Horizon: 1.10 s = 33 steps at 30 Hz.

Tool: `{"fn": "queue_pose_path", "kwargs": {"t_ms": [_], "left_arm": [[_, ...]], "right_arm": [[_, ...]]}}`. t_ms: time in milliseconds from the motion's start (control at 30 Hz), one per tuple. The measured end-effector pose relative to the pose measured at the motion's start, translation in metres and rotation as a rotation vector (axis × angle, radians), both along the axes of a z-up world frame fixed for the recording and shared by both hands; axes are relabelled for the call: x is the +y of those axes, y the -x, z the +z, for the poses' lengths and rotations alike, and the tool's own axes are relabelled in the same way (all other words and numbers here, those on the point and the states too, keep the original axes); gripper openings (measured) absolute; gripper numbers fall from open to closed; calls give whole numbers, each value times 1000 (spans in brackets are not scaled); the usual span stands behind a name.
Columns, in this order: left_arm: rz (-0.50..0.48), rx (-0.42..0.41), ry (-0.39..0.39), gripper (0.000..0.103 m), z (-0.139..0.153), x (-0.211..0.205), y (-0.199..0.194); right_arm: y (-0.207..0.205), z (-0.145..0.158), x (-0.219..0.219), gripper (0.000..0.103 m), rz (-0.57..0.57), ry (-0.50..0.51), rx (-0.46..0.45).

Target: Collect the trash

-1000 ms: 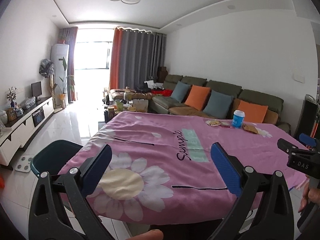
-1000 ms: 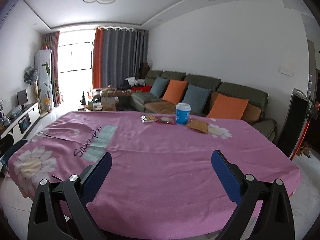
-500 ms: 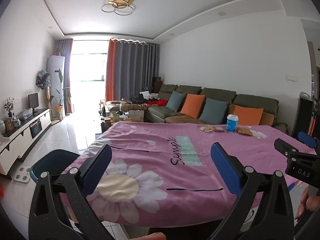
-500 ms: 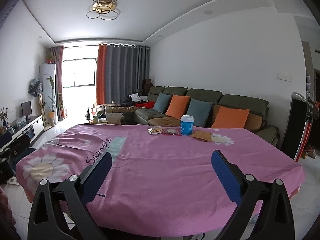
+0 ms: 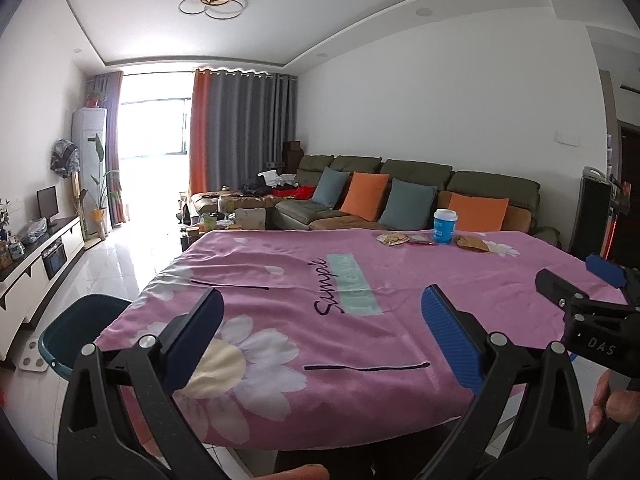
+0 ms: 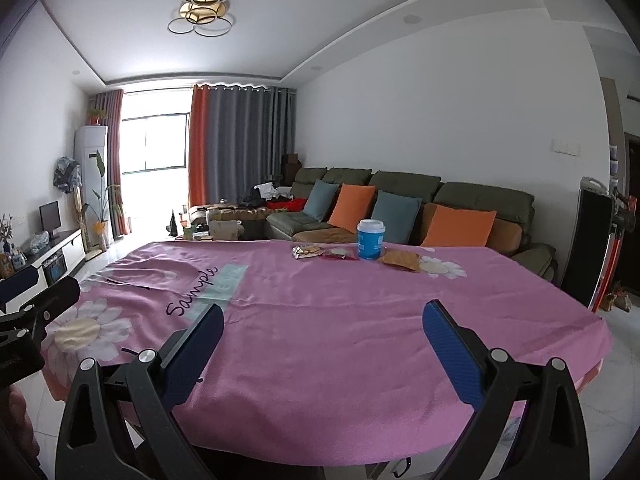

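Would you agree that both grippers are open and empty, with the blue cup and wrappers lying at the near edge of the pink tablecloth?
Not quite: the blue cup and wrappers lie at the far edge of the pink tablecloth, as the right wrist view shows. Both the left gripper and right gripper are open and empty.

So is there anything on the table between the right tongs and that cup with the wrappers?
Nothing visible. Only bare pink cloth lies between the open right tongs and the cup and wrappers at the far edge.
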<state>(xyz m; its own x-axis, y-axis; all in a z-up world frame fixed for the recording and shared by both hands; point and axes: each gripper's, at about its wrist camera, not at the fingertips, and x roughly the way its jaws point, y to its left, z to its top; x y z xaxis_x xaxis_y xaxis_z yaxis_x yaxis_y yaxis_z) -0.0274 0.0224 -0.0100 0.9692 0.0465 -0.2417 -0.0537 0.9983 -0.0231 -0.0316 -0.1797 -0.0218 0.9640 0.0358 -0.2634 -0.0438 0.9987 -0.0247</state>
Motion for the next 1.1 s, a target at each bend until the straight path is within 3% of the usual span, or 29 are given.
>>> {"fn": "queue_pose_path", "kwargs": {"t_ms": [1100], "left_arm": [[-9,-35,17,97,0,2,4]], "right_arm": [[5,3,0,96,-15,5,-29]]}}
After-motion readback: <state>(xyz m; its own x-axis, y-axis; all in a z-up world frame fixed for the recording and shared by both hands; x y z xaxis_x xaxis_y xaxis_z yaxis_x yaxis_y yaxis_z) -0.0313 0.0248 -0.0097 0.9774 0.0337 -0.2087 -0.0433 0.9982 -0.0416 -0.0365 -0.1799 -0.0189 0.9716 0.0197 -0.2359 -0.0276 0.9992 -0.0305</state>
